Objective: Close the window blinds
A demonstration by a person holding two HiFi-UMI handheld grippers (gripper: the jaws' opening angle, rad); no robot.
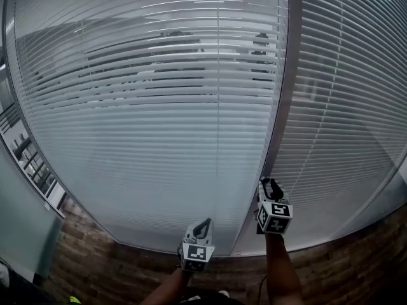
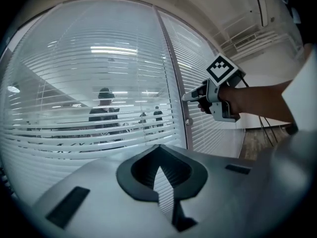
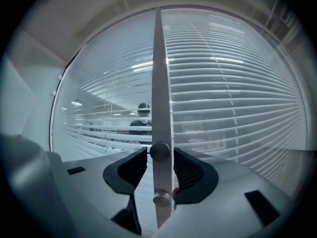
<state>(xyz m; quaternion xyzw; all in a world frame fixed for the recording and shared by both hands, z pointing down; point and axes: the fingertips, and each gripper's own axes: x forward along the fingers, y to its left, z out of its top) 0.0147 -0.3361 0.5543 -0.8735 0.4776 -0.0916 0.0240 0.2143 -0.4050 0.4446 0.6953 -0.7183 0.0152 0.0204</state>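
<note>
The white slatted blinds (image 1: 146, 107) sit behind glass in two panels, split by a grey metal post (image 1: 284, 94). Across the middle of the left panel the slats are tilted, and figures show through them. On the post sits a round knob (image 3: 160, 151), with a second knob (image 3: 162, 198) below it. My right gripper (image 3: 160, 155) is open, with one jaw on each side of the upper knob and a thin gap at each pad. In the head view it (image 1: 272, 184) is right at the post. My left gripper (image 1: 203, 223) hangs lower and to the left, shut and empty (image 2: 158, 150).
The right blind panel (image 1: 346, 107) has its slats nearly flat. A brick-patterned strip (image 1: 127, 269) runs below the window. A glass partition (image 1: 19, 221) stands at the far left. My right forearm (image 2: 257, 100) reaches across the left gripper view.
</note>
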